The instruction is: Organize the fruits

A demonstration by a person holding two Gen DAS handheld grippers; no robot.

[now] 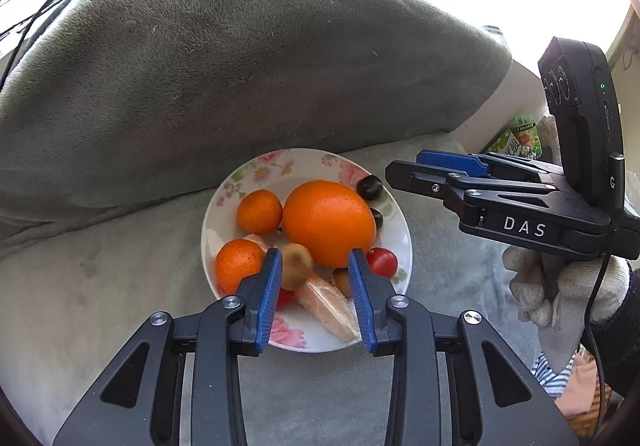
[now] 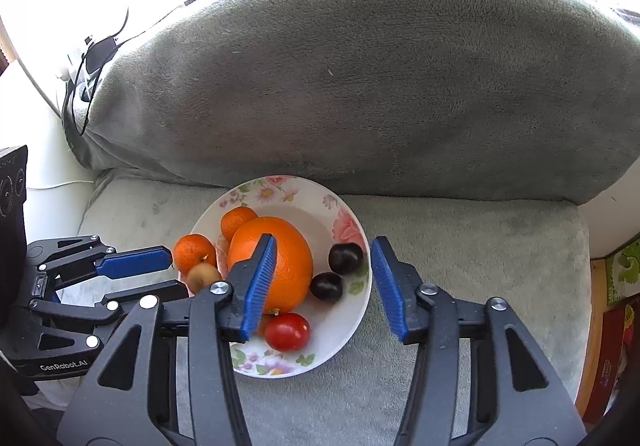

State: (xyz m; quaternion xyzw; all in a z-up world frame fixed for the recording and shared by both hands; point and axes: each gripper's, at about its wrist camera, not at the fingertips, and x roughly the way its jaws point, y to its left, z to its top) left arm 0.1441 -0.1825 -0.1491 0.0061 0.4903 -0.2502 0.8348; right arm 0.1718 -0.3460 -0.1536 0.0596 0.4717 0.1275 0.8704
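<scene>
On the grey sofa seat (image 2: 460, 246), against the plush back cushion (image 2: 360, 86), sits the flowered plate (image 2: 344, 222) with the fruit: a big orange (image 1: 328, 222), two mandarins (image 1: 259, 212), a small kiwi (image 2: 202, 276), two dark plums (image 2: 346, 258), a cherry tomato (image 2: 287, 331) and peeled segments (image 1: 326, 304). Your left gripper (image 1: 314, 302) hangs over the plate's near side, jaws parted, pinching nothing. Your right gripper (image 2: 324, 284) is spread wider above the plums, empty too. Your gloved hand (image 1: 560, 286) holds its handle.

Oranges (image 1: 329, 222), tomatoes (image 2: 287, 331) and dark plums (image 2: 345, 258) fill the floral plate (image 2: 352, 326).
</scene>
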